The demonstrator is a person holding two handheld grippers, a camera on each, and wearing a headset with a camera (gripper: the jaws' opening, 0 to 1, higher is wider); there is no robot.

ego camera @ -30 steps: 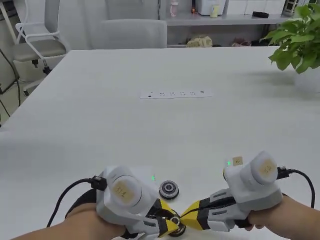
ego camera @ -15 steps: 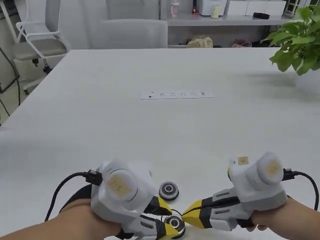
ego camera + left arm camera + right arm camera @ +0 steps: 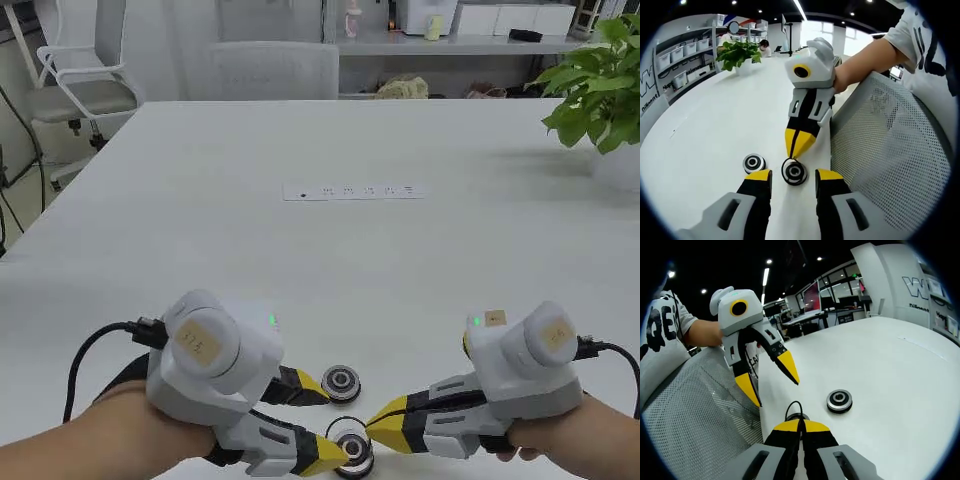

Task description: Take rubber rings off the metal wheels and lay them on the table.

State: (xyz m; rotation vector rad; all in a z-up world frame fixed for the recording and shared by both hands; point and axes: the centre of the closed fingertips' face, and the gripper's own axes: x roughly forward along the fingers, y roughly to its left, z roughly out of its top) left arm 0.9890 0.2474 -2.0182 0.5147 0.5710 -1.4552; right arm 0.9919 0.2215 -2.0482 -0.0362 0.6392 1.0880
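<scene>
The metal wheel (image 3: 352, 447) is sitting at the worktop's (image 3: 300, 260) near edge. Its rubber ring (image 3: 796, 407) is seemingly being pinched in the right gripper's (image 3: 372, 430) shut jaws. The left gripper (image 3: 334, 423), clamped a second ago, is now gaping empty, so the peel is probably beginning. A second wheel (image 3: 341, 380) is lying just beyond.

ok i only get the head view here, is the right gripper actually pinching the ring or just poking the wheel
observer: pinching, it seems. In the right gripper view the right gripper is shut, and a thin black loop, likely the rubber ring, stands up just past its tips.
operator: and is left clamping the wheel for it
observer: no. In the left gripper view the left gripper is open. The wheel lies on the table between its tips, with a gap on each side.
</scene>
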